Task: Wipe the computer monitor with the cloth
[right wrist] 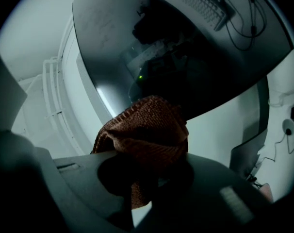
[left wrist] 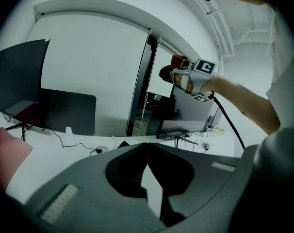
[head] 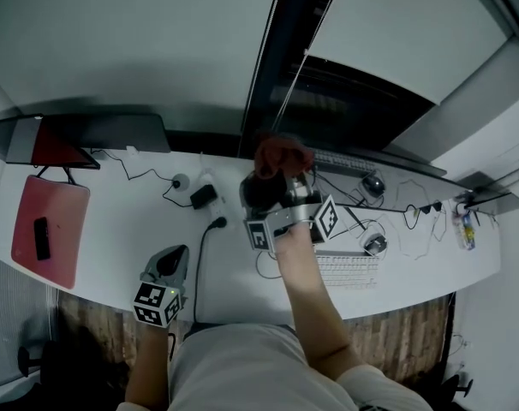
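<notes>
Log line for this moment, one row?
right gripper: shut on cloth | cloth: raised at monitor | left gripper: shut, empty, by desk edge

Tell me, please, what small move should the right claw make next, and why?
Probably press the cloth against the monitor and begin a short stroke: the right claw grips the cloth bunched close before the dark screen, but contact is not clear.

The rust-red ribbed cloth (right wrist: 146,132) looks coarse and knitted; the dark flat monitor screen (right wrist: 176,47) is glossy and reflective.
</notes>
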`<state>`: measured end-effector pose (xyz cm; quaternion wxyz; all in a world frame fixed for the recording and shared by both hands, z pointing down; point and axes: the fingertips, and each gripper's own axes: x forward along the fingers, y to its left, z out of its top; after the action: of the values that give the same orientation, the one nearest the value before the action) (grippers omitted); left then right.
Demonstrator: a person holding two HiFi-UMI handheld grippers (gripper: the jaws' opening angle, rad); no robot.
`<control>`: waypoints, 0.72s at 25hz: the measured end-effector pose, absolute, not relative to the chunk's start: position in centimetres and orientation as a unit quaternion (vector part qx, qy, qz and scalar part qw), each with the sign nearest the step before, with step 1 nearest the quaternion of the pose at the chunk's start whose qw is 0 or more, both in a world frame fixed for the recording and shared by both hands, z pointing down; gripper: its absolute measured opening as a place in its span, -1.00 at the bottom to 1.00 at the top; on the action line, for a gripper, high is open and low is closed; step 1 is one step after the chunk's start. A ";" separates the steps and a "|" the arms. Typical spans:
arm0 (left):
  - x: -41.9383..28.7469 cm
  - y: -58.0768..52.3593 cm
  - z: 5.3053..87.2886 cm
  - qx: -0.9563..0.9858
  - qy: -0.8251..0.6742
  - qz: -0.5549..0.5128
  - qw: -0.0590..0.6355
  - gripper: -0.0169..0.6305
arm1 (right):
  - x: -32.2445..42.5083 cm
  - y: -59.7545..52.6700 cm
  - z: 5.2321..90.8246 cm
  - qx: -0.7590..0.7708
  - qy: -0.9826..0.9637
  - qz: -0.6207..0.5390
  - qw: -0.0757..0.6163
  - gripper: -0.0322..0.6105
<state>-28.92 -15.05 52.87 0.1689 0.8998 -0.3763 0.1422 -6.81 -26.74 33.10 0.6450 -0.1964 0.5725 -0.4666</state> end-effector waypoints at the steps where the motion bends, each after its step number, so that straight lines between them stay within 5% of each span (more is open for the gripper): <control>1: -28.7 -15.0 52.7 0.900 -0.376 0.140 0.168 -0.92 | -6.8 -26.6 32.3 -0.191 0.577 -0.464 0.644 -0.75; 9: -26.9 -14.2 51.8 0.904 -0.374 0.129 0.166 -0.92 | -7.4 -23.8 26.6 -0.181 0.662 -0.422 0.593 -0.75; 18: -21.9 -13.9 49.5 0.920 -0.346 0.112 0.148 -0.92 | -9.4 -18.0 25.1 -0.285 0.835 -0.281 0.378 -0.75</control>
<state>-21.89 -13.86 49.51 0.1475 0.9197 -0.3462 0.1118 -9.39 -18.01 25.15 0.3781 -0.2845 0.8350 -0.2810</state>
